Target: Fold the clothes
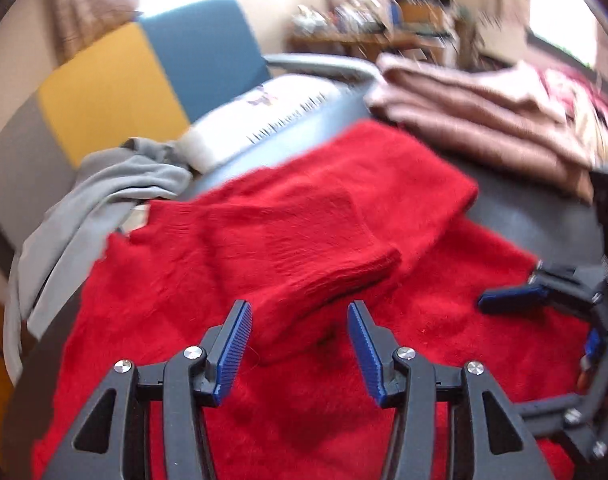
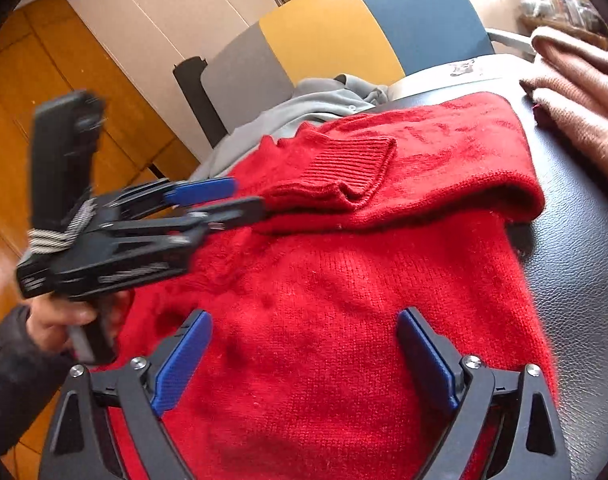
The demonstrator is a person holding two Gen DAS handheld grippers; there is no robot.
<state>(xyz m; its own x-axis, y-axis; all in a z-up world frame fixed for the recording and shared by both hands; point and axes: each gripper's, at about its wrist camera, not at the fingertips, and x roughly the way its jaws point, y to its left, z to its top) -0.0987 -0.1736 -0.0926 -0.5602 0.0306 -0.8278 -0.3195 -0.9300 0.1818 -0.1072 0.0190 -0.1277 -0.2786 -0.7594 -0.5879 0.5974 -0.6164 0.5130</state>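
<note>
A red knit sweater (image 2: 344, 280) lies spread on a dark leather surface (image 2: 576, 240), one sleeve (image 2: 444, 152) folded across its body with the ribbed cuff (image 2: 340, 176) on top. The sweater also shows in the left wrist view (image 1: 264, 240). My left gripper (image 1: 300, 340) is open, its blue pads on either side of the folded sleeve's cuff end (image 1: 324, 280), just behind it. In the right wrist view the left gripper (image 2: 240, 200) points at the cuff, fingers apart. My right gripper (image 2: 304, 356) is open and empty above the sweater's body; it also shows at the left wrist view's right edge (image 1: 516, 300).
A grey garment (image 1: 104, 200) hangs over the far left edge. Folded pinkish-brown clothes (image 1: 484, 112) lie at the back right. A white printed item (image 1: 272, 116) sits behind the sweater. A yellow, blue and grey chair back (image 2: 344, 32) stands beyond. Wooden floor (image 2: 44, 128) lies to the left.
</note>
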